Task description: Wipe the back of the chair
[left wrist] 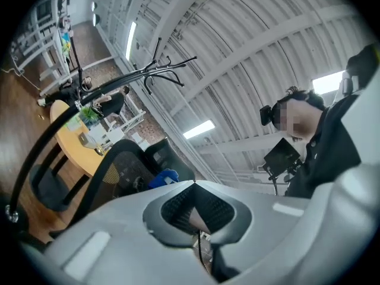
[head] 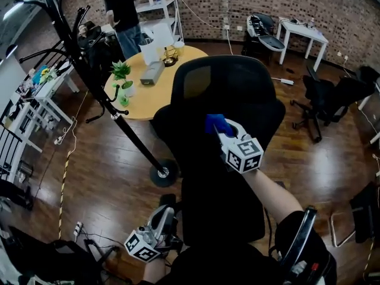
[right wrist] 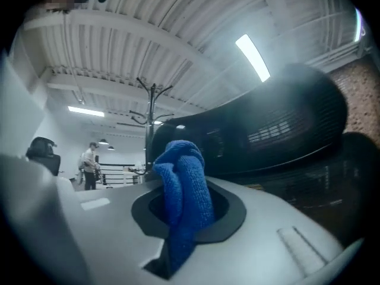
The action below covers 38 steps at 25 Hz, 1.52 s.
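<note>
Right now my right gripper (head: 221,130) has its fingers pinched tight on the blue cloth (right wrist: 181,177). The tall chair back (head: 237,82) is just ahead of it, so this hand is nearer. My left gripper (head: 161,217) hangs low, fingers closed on nothing.

Clear floor (head: 297,159) lies open right of the chair (head: 228,100). The coat rack (head: 116,113) leans along its left, base just beside it; the round table (head: 151,94) stands beyond. The right gripper (head: 221,129), clamped on the blue cloth (head: 215,122), occupies the backrest centre.
</note>
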### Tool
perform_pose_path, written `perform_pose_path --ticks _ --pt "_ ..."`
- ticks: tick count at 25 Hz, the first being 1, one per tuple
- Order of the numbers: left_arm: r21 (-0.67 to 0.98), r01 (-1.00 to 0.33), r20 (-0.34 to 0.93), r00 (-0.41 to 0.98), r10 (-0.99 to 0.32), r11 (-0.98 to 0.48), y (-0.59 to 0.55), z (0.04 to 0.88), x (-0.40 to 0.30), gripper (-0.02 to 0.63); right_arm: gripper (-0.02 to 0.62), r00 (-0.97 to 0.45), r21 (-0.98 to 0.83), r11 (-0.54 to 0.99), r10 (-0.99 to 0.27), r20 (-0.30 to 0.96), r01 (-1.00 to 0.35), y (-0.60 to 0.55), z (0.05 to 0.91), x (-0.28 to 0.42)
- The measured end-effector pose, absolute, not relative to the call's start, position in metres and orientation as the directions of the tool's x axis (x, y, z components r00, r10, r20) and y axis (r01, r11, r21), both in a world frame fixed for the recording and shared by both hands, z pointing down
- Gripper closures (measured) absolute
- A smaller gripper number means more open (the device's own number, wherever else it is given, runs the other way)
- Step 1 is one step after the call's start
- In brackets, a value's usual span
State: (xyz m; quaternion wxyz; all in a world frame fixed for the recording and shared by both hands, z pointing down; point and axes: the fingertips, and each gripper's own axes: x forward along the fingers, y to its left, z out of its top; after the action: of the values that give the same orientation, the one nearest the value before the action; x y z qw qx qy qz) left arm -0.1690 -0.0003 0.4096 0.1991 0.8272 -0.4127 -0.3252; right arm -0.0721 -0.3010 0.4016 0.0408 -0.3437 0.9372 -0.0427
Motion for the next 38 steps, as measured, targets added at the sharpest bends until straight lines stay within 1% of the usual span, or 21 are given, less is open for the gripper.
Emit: perform_pose_path --ticks 3,5,8,11,15,18,22,27,31,34,36,38 --pt "0.604 -0.605 -0.366 0.368 -0.855 -0.519 0.014 0.408 -0.195 0.614 0.560 -0.852 -0.091 0.851 -0.522 -0.041 -0.517 -0.277 0.404 -0.156" --pt "0.610 -0.640 -0.357 0.304 -0.883 -0.467 0.028 0.410 -0.212 0.614 0.560 -0.889 -0.090 0.887 -0.457 -0.036 -0.452 -0.267 0.406 -0.204" --pt "0.620 -0.685 -0.338 0.209 -0.918 -0.384 0.050 0.417 -0.236 0.614 0.560 -0.908 -0.105 0.903 -0.419 -0.009 -0.415 -0.271 0.414 -0.258" --pt "0.623 -0.709 -0.330 0.145 -0.933 -0.330 0.067 0.421 -0.254 0.614 0.560 -0.897 -0.116 0.889 -0.439 0.050 -0.442 -0.290 0.428 -0.285" --pt "0.618 -0.715 -0.334 0.139 -0.932 -0.328 0.071 0.425 -0.258 0.614 0.560 -0.892 -0.052 0.891 -0.447 0.066 -0.450 -0.300 0.435 -0.278" --pt "0.614 -0.698 -0.339 0.187 -0.922 -0.368 0.054 0.423 -0.249 0.614 0.560 -0.869 -0.036 0.869 -0.492 0.049 -0.494 -0.314 0.436 -0.245" --pt "0.603 -0.659 -0.345 0.292 -0.892 -0.449 0.022 0.417 -0.228 0.614 0.560 -0.824 -0.019 0.824 -0.566 0.035 -0.567 -0.339 0.437 -0.178" --pt "0.593 -0.580 -0.347 0.443 -0.827 -0.559 -0.019 0.414 -0.183 0.614 0.560 -0.705 -0.023 0.705 -0.709 0.016 -0.709 -0.373 0.435 -0.050" --pt "0.587 -0.517 -0.347 0.534 -0.771 -0.623 -0.046 0.411 -0.145 0.614 0.560 -0.578 -0.050 0.577 -0.816 -0.004 -0.815 -0.395 0.433 0.060" --pt "0.580 -0.486 -0.348 0.578 -0.738 -0.654 -0.058 0.409 -0.127 0.614 0.560 -0.479 -0.065 0.479 -0.878 -0.028 -0.875 -0.404 0.433 0.129" --pt "0.577 -0.477 -0.348 0.590 -0.729 -0.662 -0.061 0.408 -0.122 0.614 0.560 -0.437 -0.071 0.439 -0.899 -0.039 -0.896 -0.404 0.433 0.156" --pt "0.577 -0.474 -0.345 0.597 -0.724 -0.665 -0.063 0.409 -0.119 0.614 0.560 -0.414 -0.079 0.417 -0.909 -0.044 -0.906 -0.403 0.434 0.169"
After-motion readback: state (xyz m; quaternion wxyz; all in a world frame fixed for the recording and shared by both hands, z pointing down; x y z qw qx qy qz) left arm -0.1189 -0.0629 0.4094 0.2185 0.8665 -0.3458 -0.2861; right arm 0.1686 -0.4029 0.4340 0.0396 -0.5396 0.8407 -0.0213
